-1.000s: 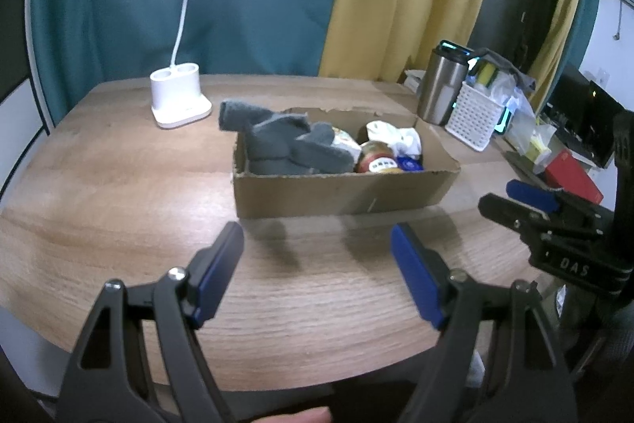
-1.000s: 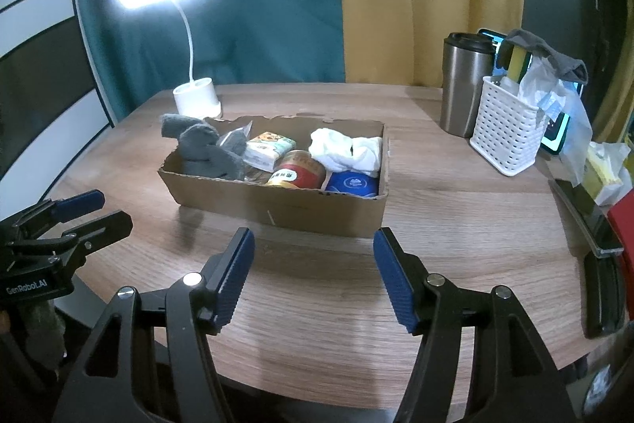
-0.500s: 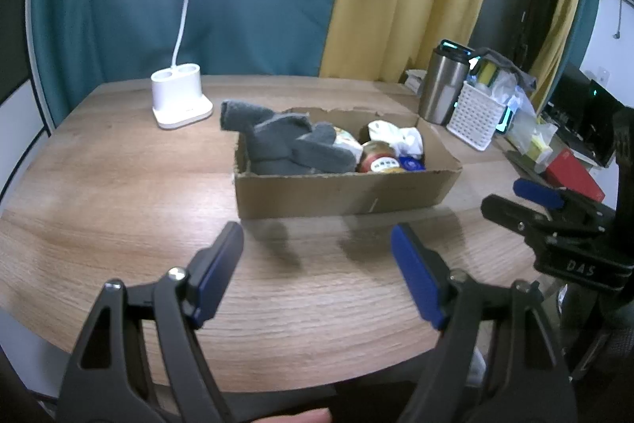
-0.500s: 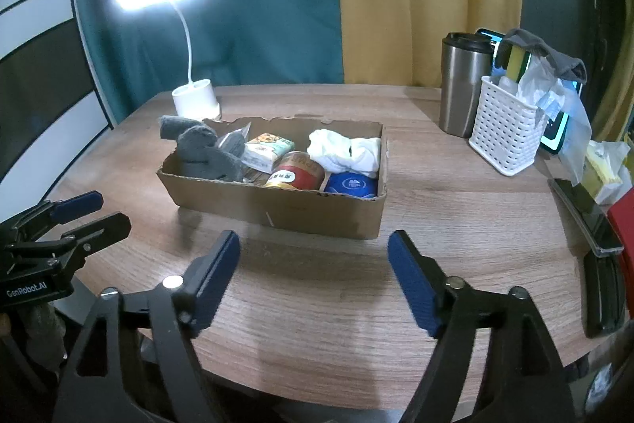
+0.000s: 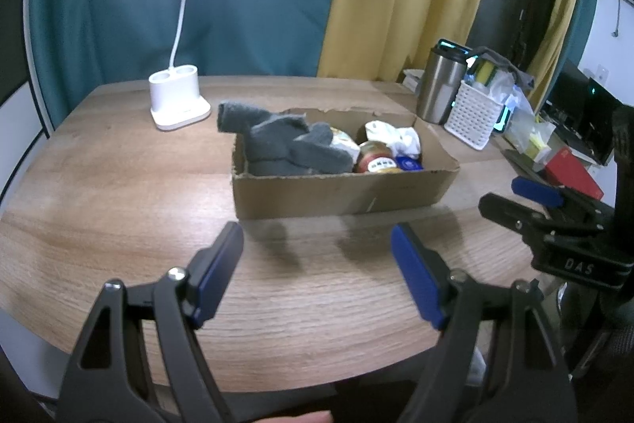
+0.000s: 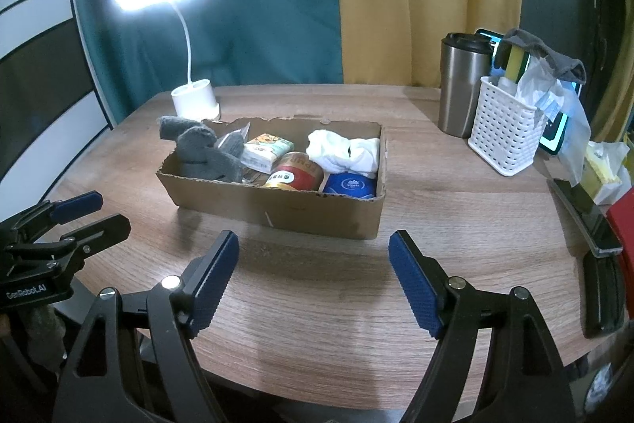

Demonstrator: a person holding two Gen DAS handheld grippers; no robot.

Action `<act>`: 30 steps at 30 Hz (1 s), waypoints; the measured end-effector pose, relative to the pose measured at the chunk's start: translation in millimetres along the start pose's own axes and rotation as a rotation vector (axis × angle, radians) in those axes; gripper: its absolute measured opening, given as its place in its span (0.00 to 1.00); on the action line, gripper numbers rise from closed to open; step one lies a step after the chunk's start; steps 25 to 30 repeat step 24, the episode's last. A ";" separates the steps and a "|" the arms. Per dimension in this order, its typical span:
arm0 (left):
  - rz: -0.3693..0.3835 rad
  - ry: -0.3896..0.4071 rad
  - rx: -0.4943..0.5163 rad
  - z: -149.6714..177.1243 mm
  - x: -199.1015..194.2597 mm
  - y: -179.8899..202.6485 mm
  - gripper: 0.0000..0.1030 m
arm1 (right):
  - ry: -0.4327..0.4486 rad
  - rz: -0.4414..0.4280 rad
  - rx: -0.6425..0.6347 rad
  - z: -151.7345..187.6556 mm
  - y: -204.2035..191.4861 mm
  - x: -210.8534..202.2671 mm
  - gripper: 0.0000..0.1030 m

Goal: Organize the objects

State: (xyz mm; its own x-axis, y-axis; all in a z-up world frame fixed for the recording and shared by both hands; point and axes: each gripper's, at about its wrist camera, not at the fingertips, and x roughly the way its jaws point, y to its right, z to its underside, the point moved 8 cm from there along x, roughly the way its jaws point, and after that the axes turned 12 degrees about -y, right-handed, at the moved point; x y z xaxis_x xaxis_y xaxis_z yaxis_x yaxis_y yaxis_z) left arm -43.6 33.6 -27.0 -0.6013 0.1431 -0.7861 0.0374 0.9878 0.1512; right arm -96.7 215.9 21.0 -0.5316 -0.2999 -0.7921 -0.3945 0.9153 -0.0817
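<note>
An open cardboard box sits mid-table. It holds grey socks, one hanging over the far left corner. Beside them lie a small printed packet, a red-labelled jar, a blue round tin and a bundled white cloth. My left gripper hovers over bare wood just before the box's front wall, open and empty. My right gripper stands the same way, open with nothing between its blue pads. Each gripper shows at the edge of the other's view.
A lit white desk lamp stands at the back left. At the back right are a steel tumbler and a white perforated basket stuffed with bags and sponges. A red box and dark flat items lie by the table's right edge.
The right gripper's jaws spread wider, then held still. The left gripper and everything in the box stayed put.
</note>
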 end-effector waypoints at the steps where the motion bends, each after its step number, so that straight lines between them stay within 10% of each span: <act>1: 0.000 -0.001 0.000 0.0 0.1 0.0 0.76 | -0.001 0.000 0.000 -0.2 0.1 0.5 0.79; 30: 0.015 -0.013 0.012 -9.2 8.1 1.4 0.76 | -0.016 -0.005 0.012 -2.0 4.6 5.9 0.78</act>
